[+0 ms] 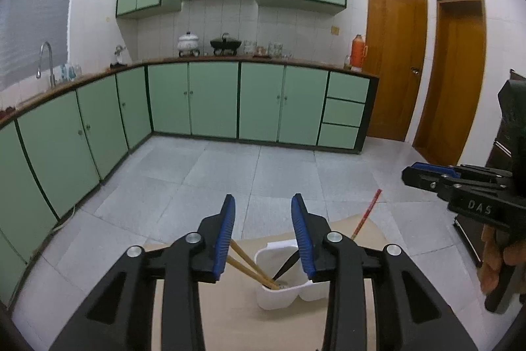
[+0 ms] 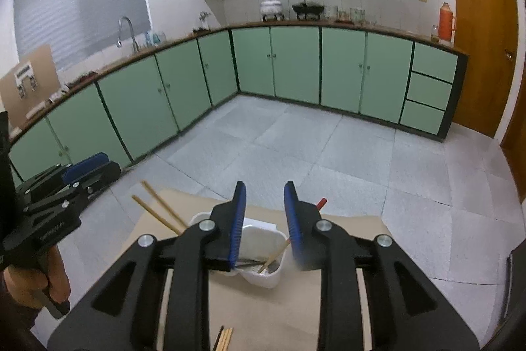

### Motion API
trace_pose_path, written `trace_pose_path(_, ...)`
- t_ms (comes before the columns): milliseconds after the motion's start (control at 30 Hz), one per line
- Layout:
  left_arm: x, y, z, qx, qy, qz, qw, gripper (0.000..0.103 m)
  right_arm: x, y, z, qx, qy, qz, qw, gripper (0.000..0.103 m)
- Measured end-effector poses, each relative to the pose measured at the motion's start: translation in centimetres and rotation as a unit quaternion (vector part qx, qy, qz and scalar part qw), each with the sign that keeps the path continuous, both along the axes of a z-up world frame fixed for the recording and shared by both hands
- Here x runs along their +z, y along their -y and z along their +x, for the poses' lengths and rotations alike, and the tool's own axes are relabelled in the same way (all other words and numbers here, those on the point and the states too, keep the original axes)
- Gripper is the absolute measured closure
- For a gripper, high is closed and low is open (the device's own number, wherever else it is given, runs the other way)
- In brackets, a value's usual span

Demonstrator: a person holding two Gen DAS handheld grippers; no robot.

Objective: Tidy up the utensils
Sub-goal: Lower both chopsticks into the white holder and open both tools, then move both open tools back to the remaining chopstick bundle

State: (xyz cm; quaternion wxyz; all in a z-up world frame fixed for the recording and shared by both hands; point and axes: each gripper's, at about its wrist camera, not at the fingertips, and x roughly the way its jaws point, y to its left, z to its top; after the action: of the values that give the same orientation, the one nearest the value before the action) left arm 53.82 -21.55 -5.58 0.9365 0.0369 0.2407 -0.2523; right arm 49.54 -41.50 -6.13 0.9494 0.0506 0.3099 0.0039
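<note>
Counter (image 2: 328,295): white holder (image 1: 279,295) near its far edge already has two chopsticks (image 1: 250,265), a red-tipped one (image 2: 320,203) and a dark utensil (image 1: 286,268). More sticks (image 2: 225,338) lie at the near edge, still loose. Left tool (image 1: 263,236) and right tool (image 2: 264,219): both open, empty, above the holder. Judging partway done.

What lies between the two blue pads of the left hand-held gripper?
In the left wrist view, nothing is gripped between the left hand-held gripper pads; through the gap show floor tiles and, lower, the white holder with chopsticks.
</note>
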Motion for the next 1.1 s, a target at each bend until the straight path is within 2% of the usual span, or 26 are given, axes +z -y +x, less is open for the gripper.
trace_pose_path(133,1.1,-2.2,-3.5,-0.004,0.015,-0.004,0.9999,0.060,0.6,0.0,-5.0,0.006,0.032,-0.001,0.999,0.079)
trace_pose_path(233,0.6,-4.3,-6.4,-0.001,0.012,-0.006,0.9999,0.054,-0.7,-0.4,-9.8,0.013,0.045,0.000,0.999,0.079)
trace_pose_path(300,-0.5,-5.8,-8.7,0.003,0.005,-0.009,0.9999,0.052,-2.6,-1.0,-13.5,0.014,0.051,-0.013,0.999,0.076)
trace_pose_path(367,-1.8,-7.0,-10.8,0.006,0.005,-0.007,0.9999,0.048,-5.5,-2.0,-17.3,0.013,0.048,-0.024,0.998,0.075)
trace_pose_path(433,-3.9,-8.2,-13.6,0.008,0.005,-0.002,1.0000,0.046,-9.7,-2.8,-21.0,0.011,0.025,-0.003,1.000,0.073)
trace_pose_path(600,-9.0,-10.6,-20.2,0.029,0.017,0.005,0.9994,0.044,-18.9,-6.4,-27.4,0.014,-0.025,-0.005,1.000,0.073)
trace_pose_path(700,-12.6,-11.3,-23.9,0.034,0.010,0.010,0.9993,0.042,-22.6,-8.7,-29.3,0.027,-0.054,-0.011,0.998,0.073)
trace_pose_path(867,-16.0,-11.7,-26.2,0.039,-0.031,0.009,0.9987,0.042,-26.1,-12.0,-30.6,0.053,-0.084,-0.053,0.994,0.073)
trace_pose_path(1100,-18.0,-11.9,-27.2,0.042,-0.055,0.006,0.9976,0.042,-26.5,-13.9,-28.6,0.067,-0.078,-0.064,0.993,0.072)
